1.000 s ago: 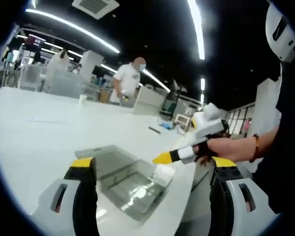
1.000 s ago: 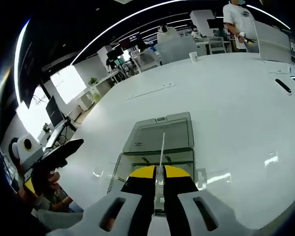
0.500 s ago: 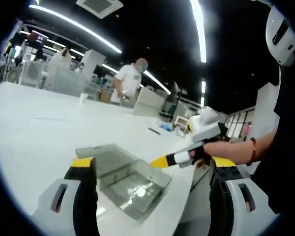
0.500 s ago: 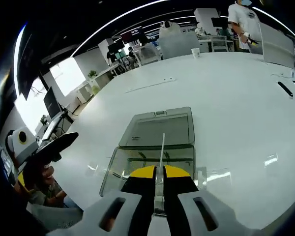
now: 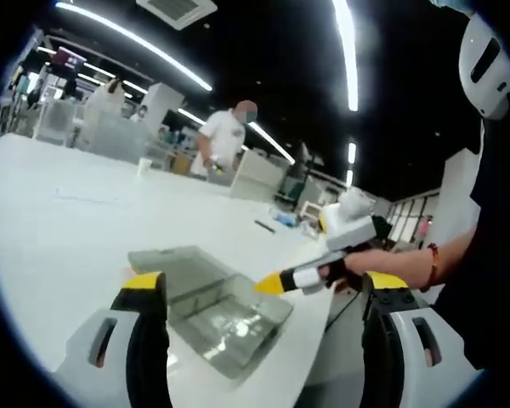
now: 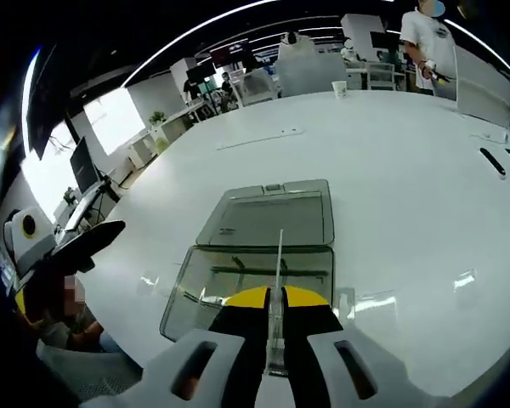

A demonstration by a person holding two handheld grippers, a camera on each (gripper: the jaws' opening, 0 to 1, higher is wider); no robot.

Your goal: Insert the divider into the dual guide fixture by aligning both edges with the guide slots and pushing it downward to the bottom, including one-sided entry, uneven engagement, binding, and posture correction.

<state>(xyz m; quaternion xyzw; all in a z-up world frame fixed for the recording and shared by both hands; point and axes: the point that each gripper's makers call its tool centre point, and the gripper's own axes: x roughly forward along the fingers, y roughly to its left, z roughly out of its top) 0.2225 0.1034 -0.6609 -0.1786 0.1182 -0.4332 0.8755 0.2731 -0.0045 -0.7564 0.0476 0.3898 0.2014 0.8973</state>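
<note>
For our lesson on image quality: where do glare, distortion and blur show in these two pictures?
Left gripper view: ceiling light strips flare white on a dark ceiling, and the far person is soft. Right gripper view: fisheye bends the table edge into a curve, the window is blown out, and glints sit on the clear box.

White table (image 6: 391,170) taking up most of both views. A paper cup (image 6: 338,87) sitting far back on it, a thin flat strip (image 6: 259,138) lying nearer — and a small dark object (image 6: 490,161) (pen-like, too small to tell) lying off by the edge. A person in a white shirt (image 5: 223,140) standing beyond the table, ceiling light strips (image 5: 344,51) glowing overhead.
</note>
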